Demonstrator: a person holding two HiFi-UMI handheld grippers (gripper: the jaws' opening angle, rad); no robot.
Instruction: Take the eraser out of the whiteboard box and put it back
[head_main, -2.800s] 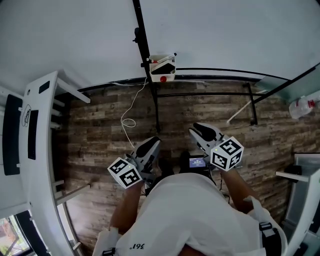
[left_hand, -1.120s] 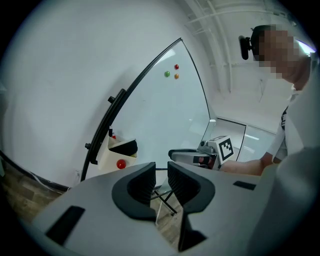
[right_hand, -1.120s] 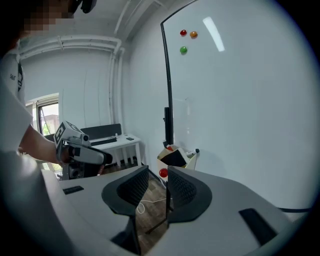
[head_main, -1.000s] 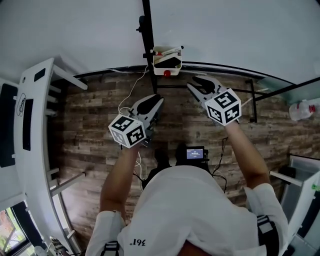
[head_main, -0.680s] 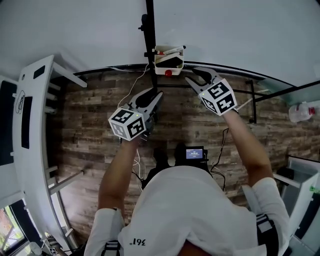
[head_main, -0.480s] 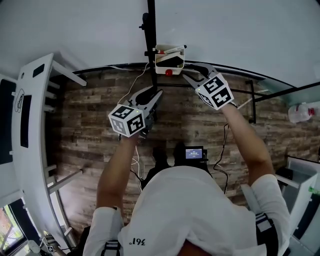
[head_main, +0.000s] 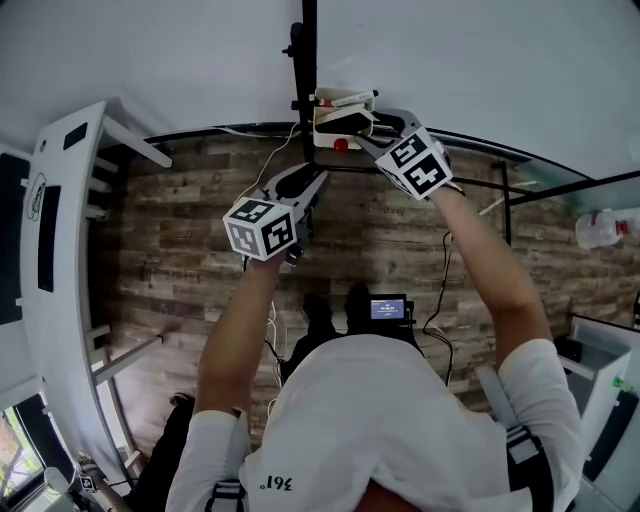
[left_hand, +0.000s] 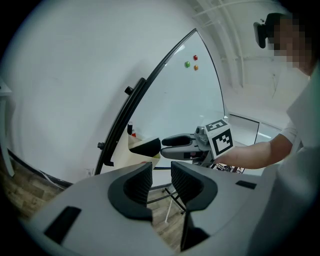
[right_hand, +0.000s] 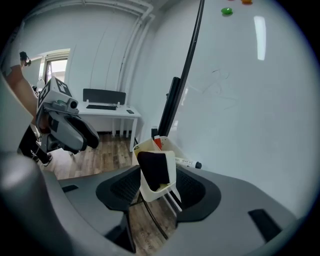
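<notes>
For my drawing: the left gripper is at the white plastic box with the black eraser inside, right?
No, the right gripper is at the white plastic box with the black eraser inside, its jaws just opened around it; the head view shows it.

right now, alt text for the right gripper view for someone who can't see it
The right gripper, its fingers apart and just opened wider, frames a white whiteboard box holding a black eraser, not gripped. A whiteboard fills the right side; the left gripper hangs at left above a wood floor.
</notes>
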